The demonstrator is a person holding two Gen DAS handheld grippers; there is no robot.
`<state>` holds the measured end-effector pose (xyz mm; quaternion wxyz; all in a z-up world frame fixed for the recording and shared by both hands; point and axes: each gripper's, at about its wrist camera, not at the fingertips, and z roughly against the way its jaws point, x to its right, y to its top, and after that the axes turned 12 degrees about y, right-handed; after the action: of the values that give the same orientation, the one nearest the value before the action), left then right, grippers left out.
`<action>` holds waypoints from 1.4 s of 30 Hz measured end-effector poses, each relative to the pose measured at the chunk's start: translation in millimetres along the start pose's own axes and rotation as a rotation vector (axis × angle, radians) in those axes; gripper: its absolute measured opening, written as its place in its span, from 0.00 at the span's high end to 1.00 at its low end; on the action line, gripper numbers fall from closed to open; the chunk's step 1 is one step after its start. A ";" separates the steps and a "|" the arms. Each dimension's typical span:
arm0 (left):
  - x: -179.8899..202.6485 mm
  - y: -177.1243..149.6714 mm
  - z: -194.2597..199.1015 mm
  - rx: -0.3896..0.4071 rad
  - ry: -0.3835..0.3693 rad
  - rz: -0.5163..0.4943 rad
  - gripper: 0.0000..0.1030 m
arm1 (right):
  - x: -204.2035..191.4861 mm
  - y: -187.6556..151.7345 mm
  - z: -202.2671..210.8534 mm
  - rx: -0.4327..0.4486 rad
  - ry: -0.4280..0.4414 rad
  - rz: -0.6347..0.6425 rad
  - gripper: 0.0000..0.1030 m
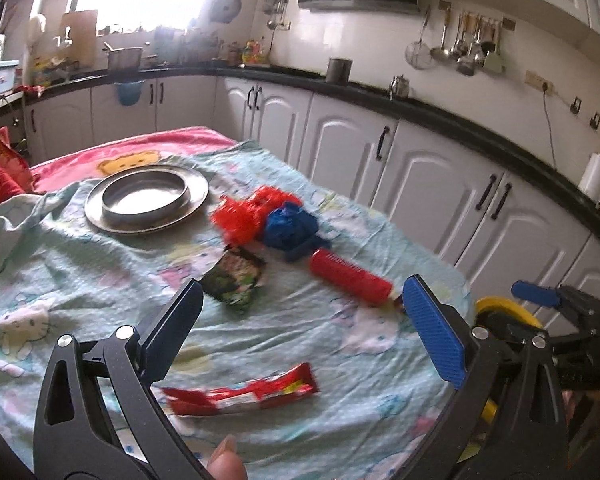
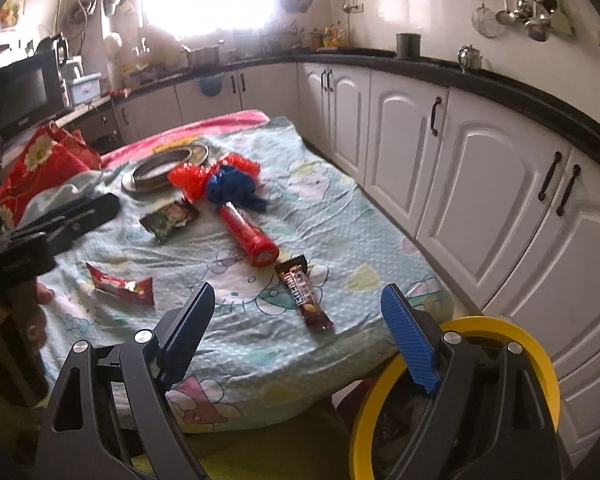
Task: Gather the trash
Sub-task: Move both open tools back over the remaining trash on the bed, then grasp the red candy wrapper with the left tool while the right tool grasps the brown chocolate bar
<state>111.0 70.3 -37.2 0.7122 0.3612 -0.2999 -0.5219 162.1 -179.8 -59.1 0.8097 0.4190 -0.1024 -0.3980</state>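
1. A table (image 2: pixel 340 216) draped in a pale cartoon cloth is observed.
2. A yellow-rimmed bin (image 2: pixel 540 360) is noted at 4 o'clock, off the table's edge.
3. Left gripper (image 1: pixel 300 320) and right gripper (image 2: pixel 300 336): jaws spread, nothing grasped.
4. Trash is recorded: red tube (image 2: pixel 252 236) centrally, brown bar wrapper (image 2: pixel 304 296) at 5 o'clock of it, red wrapper (image 2: pixel 120 282) at 8 o'clock, green packet (image 2: pixel 168 218) at 9 o'clock.

A table covered by a pale blue cartoon-print cloth (image 2: pixel 340 216) carries everything, with a pink blanket (image 2: pixel 204 128) showing at its far end. On the cloth lie a metal plate (image 1: pixel 146 198) at the far side, a red mesh bag (image 2: pixel 198 176) touching a crumpled blue bag (image 2: pixel 232 186), and a red tube (image 2: pixel 250 232) just in front of them. Nearer lie a green wrapper (image 2: pixel 168 218), a red wrapper (image 2: pixel 120 282) and a brown chocolate bar (image 2: pixel 304 294), each apart from the others.
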 end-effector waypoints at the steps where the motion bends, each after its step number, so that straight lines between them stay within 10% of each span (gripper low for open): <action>1: -3.0 -2.0 -2.2 -0.009 0.006 -0.011 0.11 | 0.5 -0.4 -4.1 -0.009 0.000 0.001 0.20; 20: -9.3 -43.9 -34.1 -0.216 -0.030 -0.169 0.11 | 21.8 -9.6 -83.9 -0.163 -0.006 -0.014 0.35; 34: 2.2 -59.0 -45.8 -0.310 -0.029 -0.230 0.65 | 26.0 -14.1 -90.8 -0.184 0.006 -0.008 0.81; 42: 2.2 -58.0 -41.4 -0.296 -0.046 -0.225 0.96 | 21.3 -15.7 -82.9 -0.181 0.028 -0.010 0.83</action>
<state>114.4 65.2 -108.3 0.6874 0.2718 -0.1938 -0.6450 208.8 -151.1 -126.6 0.8436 0.3501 -0.0529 -0.4037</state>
